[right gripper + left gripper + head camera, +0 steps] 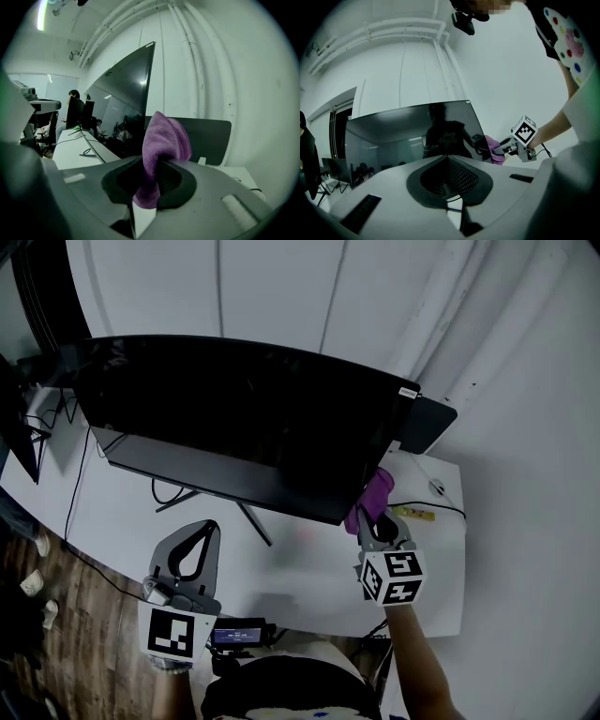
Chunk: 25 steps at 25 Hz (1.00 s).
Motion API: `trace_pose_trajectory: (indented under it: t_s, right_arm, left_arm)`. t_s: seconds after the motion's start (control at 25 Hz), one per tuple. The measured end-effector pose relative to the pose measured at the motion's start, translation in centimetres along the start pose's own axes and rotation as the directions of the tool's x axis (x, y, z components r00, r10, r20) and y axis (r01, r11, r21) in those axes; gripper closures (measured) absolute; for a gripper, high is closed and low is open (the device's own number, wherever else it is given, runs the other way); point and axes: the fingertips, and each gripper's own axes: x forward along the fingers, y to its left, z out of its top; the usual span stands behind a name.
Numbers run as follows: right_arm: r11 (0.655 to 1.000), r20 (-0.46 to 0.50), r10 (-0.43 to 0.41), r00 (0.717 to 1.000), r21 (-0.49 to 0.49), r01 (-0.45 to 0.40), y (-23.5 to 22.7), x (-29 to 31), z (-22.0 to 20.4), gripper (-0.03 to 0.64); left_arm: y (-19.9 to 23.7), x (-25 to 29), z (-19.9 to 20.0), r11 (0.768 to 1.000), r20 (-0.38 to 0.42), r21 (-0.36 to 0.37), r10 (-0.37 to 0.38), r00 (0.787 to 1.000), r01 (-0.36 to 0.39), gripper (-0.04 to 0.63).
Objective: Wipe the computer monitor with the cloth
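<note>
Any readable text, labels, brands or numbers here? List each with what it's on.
No text is readable.
Tag on the monitor corner: too small to read.
Yellow sticker on the table: blurred.
Small lit screen at the bottom edge: too small.
Marker cubes: square patterns only, no words.

- The monitor [244, 418] stands on the desk [309, 563], at 12 o'clock from the person.
- The cloth [375, 495] is at the monitor's near right corner, at 4 o'clock from the screen's middle.
- The right gripper [373, 521] is at 6 o'clock of the cloth, which sits between its jaws.
- The left gripper [197, 540] is over the desk at 7 o'clock, before the monitor and well apart from the cloth.
- A panel [427, 423] stands behind the monitor's right edge, at 2 o'clock.
</note>
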Motion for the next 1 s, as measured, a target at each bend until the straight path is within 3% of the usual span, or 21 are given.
trace_pose_trajectory:
  t_s: [0.28,0.52,1.0]
  right_arm:
    - [0.998,-0.066,0.054,0.996,0.036,-0.051,0.4,0.5,-3.9,0.549]
    - [0.99,-0.118,0.081,0.99,0.127,-0.066,0.7,0.9,-6.4,0.549]
    - [0.973,-0.225,0.069,0.972,0.23,-0.016,3.3,2.1,-10.2,0.549]
  left_arm:
    - [-0.9,0.1,-0.4,0.999,-0.009,-0.001,0.047,0.999,-0.047,0.591]
    - [-1.0,0.2,-0.7,0.998,-0.02,0.0,0.067,0.998,-0.067,0.591]
    - [2.0,-0.2,-2.3,0.997,-0.032,-0.016,0.077,0.997,-0.078,0.591]
